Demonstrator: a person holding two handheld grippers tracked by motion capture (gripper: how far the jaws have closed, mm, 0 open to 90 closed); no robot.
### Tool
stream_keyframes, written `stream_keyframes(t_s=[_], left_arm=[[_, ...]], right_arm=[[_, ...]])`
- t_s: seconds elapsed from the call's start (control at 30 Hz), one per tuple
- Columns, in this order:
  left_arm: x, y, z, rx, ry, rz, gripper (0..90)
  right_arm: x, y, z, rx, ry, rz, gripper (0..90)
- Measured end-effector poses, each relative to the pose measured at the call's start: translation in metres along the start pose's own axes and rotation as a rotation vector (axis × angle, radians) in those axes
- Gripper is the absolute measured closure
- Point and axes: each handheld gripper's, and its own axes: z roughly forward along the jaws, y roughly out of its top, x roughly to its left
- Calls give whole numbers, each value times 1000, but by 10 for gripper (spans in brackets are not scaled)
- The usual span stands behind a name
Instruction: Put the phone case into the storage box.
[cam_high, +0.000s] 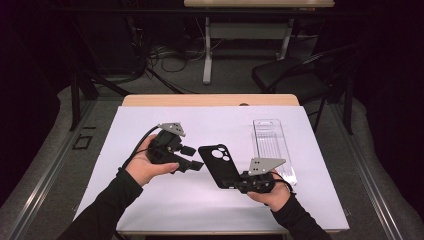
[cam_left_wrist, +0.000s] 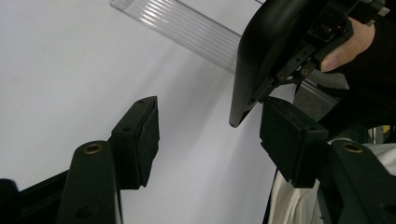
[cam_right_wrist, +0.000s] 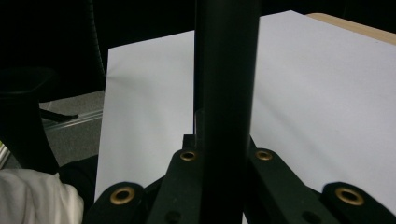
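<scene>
A black phone case (cam_high: 219, 165) with a camera cutout stands tilted above the white sheet, and my right gripper (cam_high: 240, 182) is shut on its lower end. In the right gripper view the case (cam_right_wrist: 226, 93) rises edge-on between the jaws of my right gripper (cam_right_wrist: 224, 149). My left gripper (cam_high: 192, 160) points right at the case's left edge. In the left gripper view my left gripper (cam_left_wrist: 210, 135) stands open. The case's corner (cam_left_wrist: 275, 51) hangs just above the gap, near the right pad (cam_left_wrist: 289, 140), and no pad presses on it.
A clear ribbed plastic tray (cam_high: 272, 145) lies on the white sheet (cam_high: 150, 200) to the right, behind the right hand. The wooden table edge (cam_high: 210, 100) runs along the far side. A black chair (cam_high: 300, 75) and another table's legs (cam_high: 207, 50) stand beyond.
</scene>
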Motion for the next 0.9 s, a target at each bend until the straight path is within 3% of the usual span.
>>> stream_keyframes(t_s=[0.5,0.6,0.67,0.9], left_arm=[[-2,3,4,-22,-49,13,478],[-2,4,4,-21,-26,30,478],[-1,4,5,-43,-52,33,478],[2,5,6,-66,-79,63,525]], right_arm=[[0,-2,2,1,15,0,888],[0,-2,2,0,14,0,888],[0,-2,2,0,15,0,888],[0,-2,3,-2,19,-2,888]])
